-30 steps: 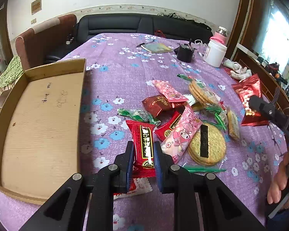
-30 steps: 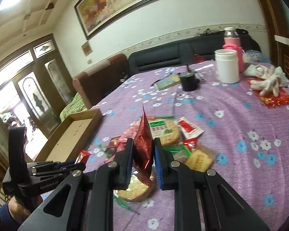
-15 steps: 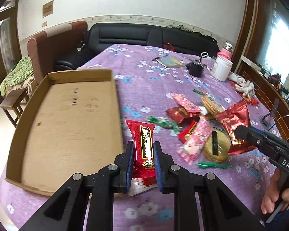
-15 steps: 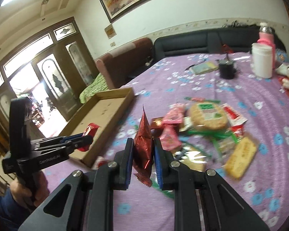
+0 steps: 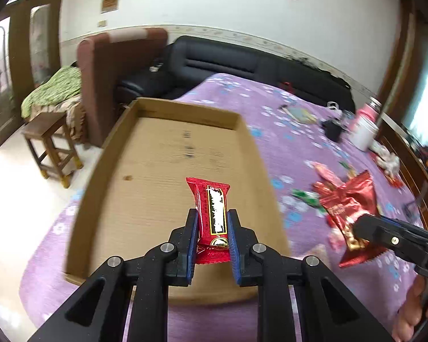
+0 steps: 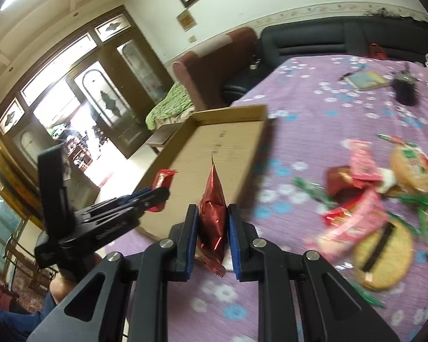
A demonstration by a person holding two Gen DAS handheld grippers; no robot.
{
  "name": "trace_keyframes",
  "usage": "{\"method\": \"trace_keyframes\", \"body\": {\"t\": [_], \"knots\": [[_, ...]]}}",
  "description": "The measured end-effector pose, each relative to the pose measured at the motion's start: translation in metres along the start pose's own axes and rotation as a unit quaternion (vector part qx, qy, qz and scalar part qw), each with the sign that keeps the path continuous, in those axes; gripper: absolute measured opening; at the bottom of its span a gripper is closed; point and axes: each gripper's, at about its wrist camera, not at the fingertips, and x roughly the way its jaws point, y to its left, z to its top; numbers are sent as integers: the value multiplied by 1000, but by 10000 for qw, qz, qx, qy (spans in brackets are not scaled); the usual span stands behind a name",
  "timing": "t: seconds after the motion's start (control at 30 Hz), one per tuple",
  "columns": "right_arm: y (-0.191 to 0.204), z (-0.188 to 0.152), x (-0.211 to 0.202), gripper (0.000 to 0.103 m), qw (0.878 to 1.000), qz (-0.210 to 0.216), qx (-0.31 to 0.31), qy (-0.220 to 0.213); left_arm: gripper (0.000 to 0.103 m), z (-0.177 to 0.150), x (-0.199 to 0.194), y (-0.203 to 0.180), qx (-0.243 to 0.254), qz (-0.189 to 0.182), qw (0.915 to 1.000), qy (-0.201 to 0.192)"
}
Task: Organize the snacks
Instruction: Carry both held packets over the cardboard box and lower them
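Note:
My left gripper (image 5: 212,215) is shut on a red snack bar with a yellow-framed label (image 5: 211,199) and holds it above the near part of an open cardboard tray (image 5: 157,171). My right gripper (image 6: 212,212) is shut on a shiny red foil packet (image 6: 212,191), held edge-up just in front of the tray's near right corner (image 6: 251,154). The left wrist view shows that foil packet (image 5: 348,199) at the right, to the right of the tray. In the right wrist view, the left gripper (image 6: 161,193) and its bar (image 6: 164,178) hang over the tray. Nothing lies in the tray.
A pile of loose snacks (image 6: 385,199) (round crackers, pink and green packets) lies on the purple flowered tablecloth (image 5: 285,119) right of the tray. A white jar (image 5: 363,131), a black cup (image 6: 405,92) and a book (image 6: 366,79) stand farther back. A wooden stool (image 5: 51,145) is beside the table.
Both grippers have swung left from the snack pile toward the cardboard tray, each keeping its packet. The left one now hangs over the tray; the right one has come up to its near corner.

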Motion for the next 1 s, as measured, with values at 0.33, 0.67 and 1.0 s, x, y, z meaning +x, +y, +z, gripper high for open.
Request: {"method": "trace_keyframes", "body": {"t": [0.33,0.67,1.0], "knots": [[49,0,71,20,9984,-27,-383,415,20,-6,18,46,-250,316,9991,136],[51,-15,111,20,9957,-226,-423,795,20,-14,25,50,-181,373,9990,159],[59,-21,116,21,9939,-389,-632,821,20,-16,29,51,-219,317,9990,219]]}}
